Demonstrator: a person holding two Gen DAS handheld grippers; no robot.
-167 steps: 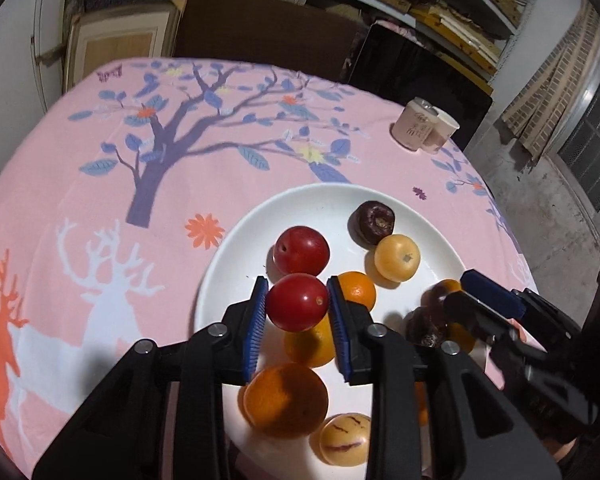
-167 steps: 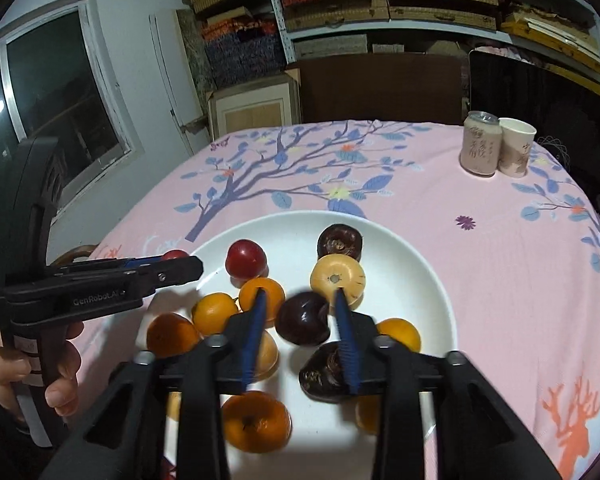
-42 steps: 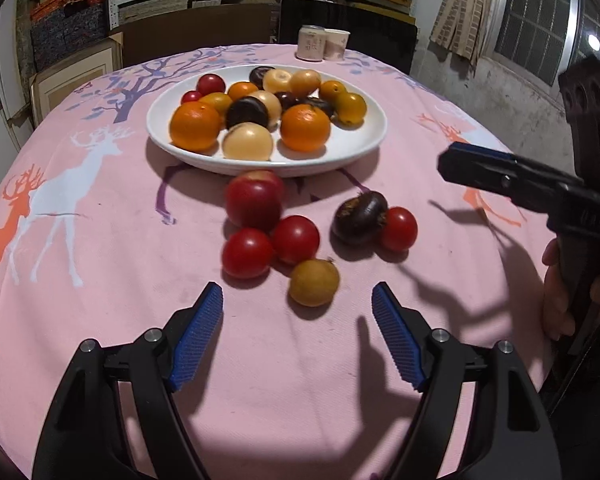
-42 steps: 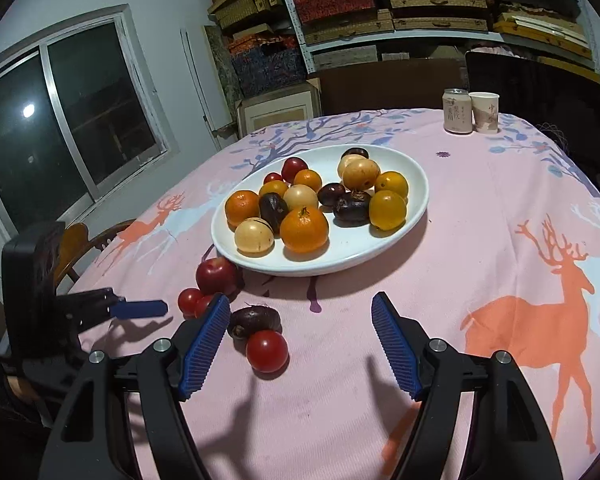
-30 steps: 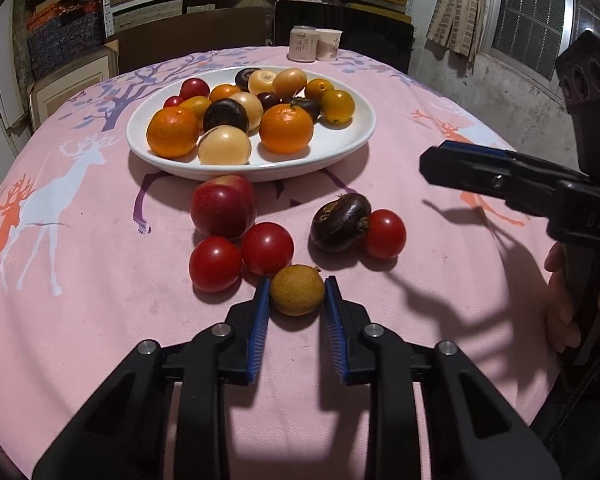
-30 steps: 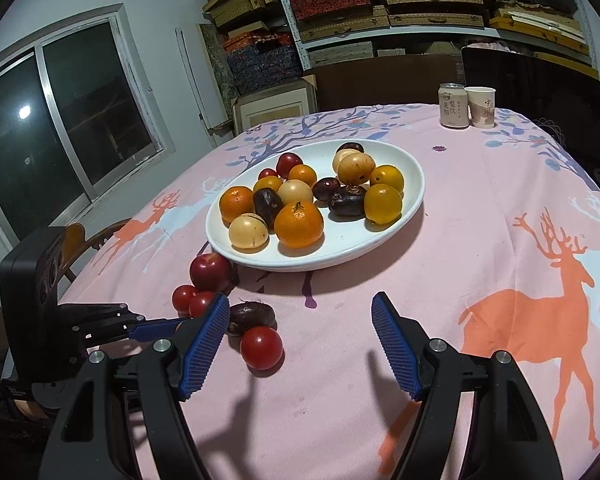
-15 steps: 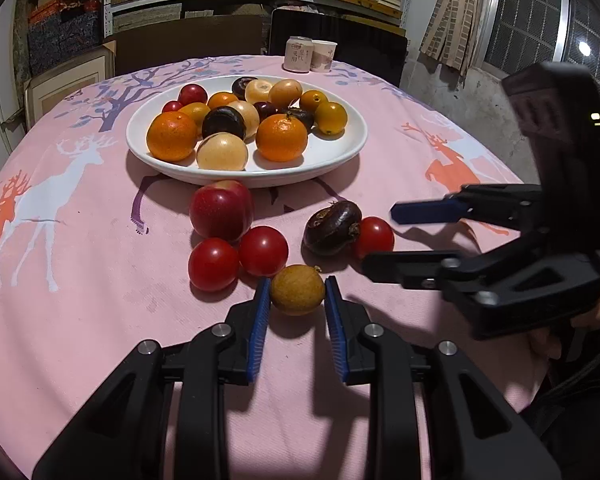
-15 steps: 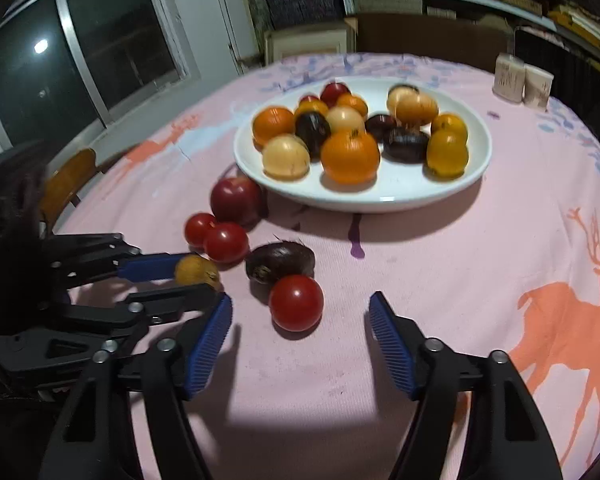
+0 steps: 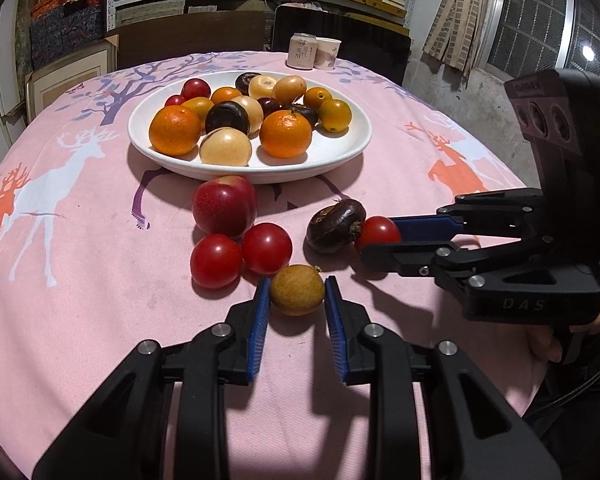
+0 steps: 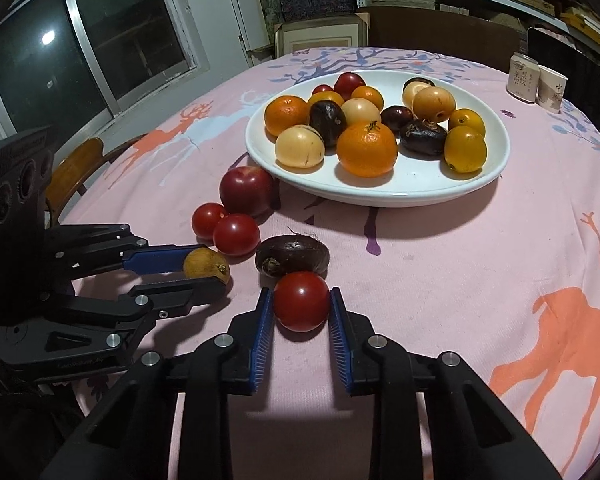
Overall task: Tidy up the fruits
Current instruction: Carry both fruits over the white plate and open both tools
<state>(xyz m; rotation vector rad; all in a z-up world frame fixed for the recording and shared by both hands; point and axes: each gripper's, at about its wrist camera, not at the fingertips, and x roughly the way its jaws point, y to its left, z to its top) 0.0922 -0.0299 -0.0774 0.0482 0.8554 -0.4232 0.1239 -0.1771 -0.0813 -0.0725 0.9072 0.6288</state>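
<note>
Pink-clothed table (image 9: 80, 300) — our left gripper (image 9: 296, 300) clamped a yellow-brown fruit (image 9: 297, 289); our right gripper (image 10: 301, 312) clamped a red tomato (image 10: 301, 301).

Left gripper (image 9: 296, 300) fingers clamp a small yellow-brown fruit (image 9: 297, 289).

The right tool (image 10: 298, 312) has swung in and closed on a red tomato (image 10: 301, 301).

Yellow-brown fruit (image 9: 297, 289), red tomato (image 10: 302, 301) on cloth; plate (image 9: 352, 142) heaped with fruit.
</note>
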